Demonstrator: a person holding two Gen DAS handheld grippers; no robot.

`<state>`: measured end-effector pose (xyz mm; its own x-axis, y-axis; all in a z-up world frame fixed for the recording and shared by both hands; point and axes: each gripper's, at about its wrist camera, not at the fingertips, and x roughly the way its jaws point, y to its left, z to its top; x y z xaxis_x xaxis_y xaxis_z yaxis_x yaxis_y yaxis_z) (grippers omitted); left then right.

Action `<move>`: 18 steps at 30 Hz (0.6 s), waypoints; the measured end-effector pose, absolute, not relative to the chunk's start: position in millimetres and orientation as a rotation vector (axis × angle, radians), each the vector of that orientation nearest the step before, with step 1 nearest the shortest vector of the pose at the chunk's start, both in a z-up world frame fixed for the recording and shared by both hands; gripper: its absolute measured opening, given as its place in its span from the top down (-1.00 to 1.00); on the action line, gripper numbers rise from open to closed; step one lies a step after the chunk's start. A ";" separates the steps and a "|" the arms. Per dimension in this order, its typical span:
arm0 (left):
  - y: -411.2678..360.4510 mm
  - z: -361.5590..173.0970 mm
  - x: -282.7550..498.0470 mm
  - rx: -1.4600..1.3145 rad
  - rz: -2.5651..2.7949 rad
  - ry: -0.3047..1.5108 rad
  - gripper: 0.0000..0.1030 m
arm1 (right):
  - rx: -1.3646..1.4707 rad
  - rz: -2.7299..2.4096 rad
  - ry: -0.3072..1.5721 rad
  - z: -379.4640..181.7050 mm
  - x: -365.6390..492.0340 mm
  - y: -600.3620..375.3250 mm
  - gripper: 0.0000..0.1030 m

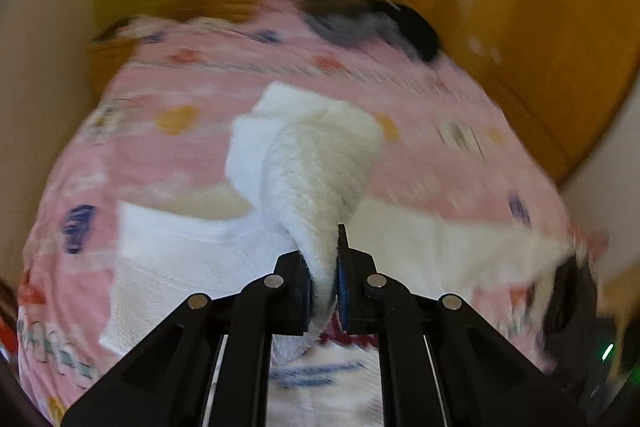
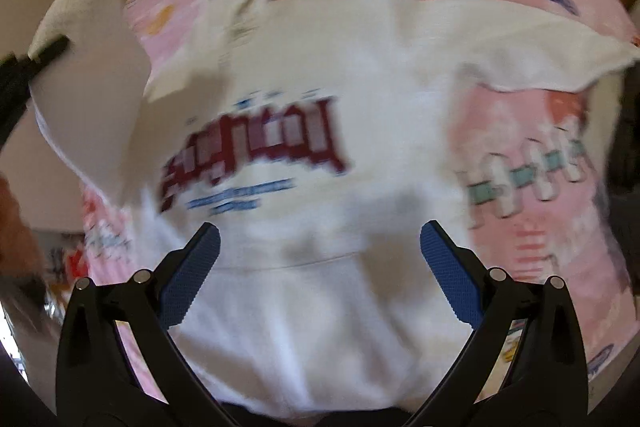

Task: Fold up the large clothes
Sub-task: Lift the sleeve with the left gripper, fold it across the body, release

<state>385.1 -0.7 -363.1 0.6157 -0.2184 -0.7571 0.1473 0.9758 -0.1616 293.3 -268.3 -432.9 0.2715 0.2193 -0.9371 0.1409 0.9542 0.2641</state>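
Left gripper [image 1: 324, 279] pinched white sweatshirt [image 2: 320, 99] sleeve cuff | right gripper [image 2: 320, 267] fingers spread, empty | soft, limp, light; best gripped at hems | on bed [image 1: 168, 155]

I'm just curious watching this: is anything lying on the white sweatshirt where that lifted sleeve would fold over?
Nothing visible. The left claw is shut on the sleeve, and the sweatshirt front is bare under the open right claw. A dark pile sits farther up the bed.

soft even indoor light, heavy motion blur, fisheye bending and dark corners
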 end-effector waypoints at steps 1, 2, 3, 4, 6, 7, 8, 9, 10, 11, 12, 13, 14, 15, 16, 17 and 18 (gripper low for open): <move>-23.7 -379.8 381.3 -0.060 -0.232 0.898 0.83 | 0.324 0.020 1.299 -437.9 293.4 -282.1 -0.89; -46.9 -396.7 380.0 -0.032 -0.261 0.916 0.83 | 0.328 -0.003 1.297 -442.5 292.2 -293.6 -0.89; -70.5 -421.7 379.5 0.013 -0.275 0.943 0.83 | 0.336 -0.024 1.291 -447.7 290.7 -306.9 -0.89; -89.0 -440.4 376.1 0.056 -0.282 0.964 0.83 | 0.339 -0.060 1.289 -455.4 289.9 -322.2 -0.89; -119.1 -483.1 377.1 0.107 -0.299 1.035 0.83 | 0.345 -0.102 1.294 -465.4 287.7 -343.0 -0.89; -124.7 -499.7 376.9 0.111 -0.311 1.065 0.83 | 0.352 -0.129 1.297 -472.3 286.4 -355.1 -0.89; -131.1 -518.0 378.5 0.113 -0.327 1.104 0.83 | 0.355 -0.140 1.299 -476.3 286.0 -361.4 -0.89; -136.8 -525.7 373.2 0.118 -0.329 1.120 0.83 | 0.353 -0.152 1.303 -480.7 284.9 -367.1 -0.89; -140.1 -533.4 369.0 0.120 -0.342 1.136 0.83 | 0.347 -0.170 1.308 -485.4 284.0 -373.6 -0.89; -146.2 -537.1 362.4 0.126 -0.350 1.145 0.83 | 0.348 -0.177 1.310 -488.4 283.0 -378.5 -0.89; -154.4 -542.6 359.4 0.145 -0.357 1.151 0.82 | 0.353 -0.182 1.314 -490.6 283.1 -381.1 -0.89; -161.3 -543.5 356.2 0.166 -0.376 1.158 0.80 | 0.356 -0.191 1.319 -493.2 283.8 -385.1 -0.89; -170.8 -543.6 351.6 0.189 -0.389 1.159 0.77 | 0.356 -0.196 1.321 -494.8 285.1 -386.6 -0.89; -178.0 -542.1 344.6 0.229 -0.414 1.154 0.68 | 0.352 -0.201 1.321 -495.0 286.9 -387.9 -0.89; -183.3 -538.6 337.0 0.254 -0.438 1.138 0.54 | 0.346 -0.210 1.320 -494.2 288.8 -388.7 -0.89; -183.3 -532.8 329.6 0.272 -0.467 1.121 0.42 | 0.344 -0.216 1.312 -491.9 293.0 -389.9 -0.89; -185.6 -525.7 321.8 0.292 -0.512 1.101 0.13 | 0.344 -0.217 1.303 -489.3 295.8 -390.9 -0.89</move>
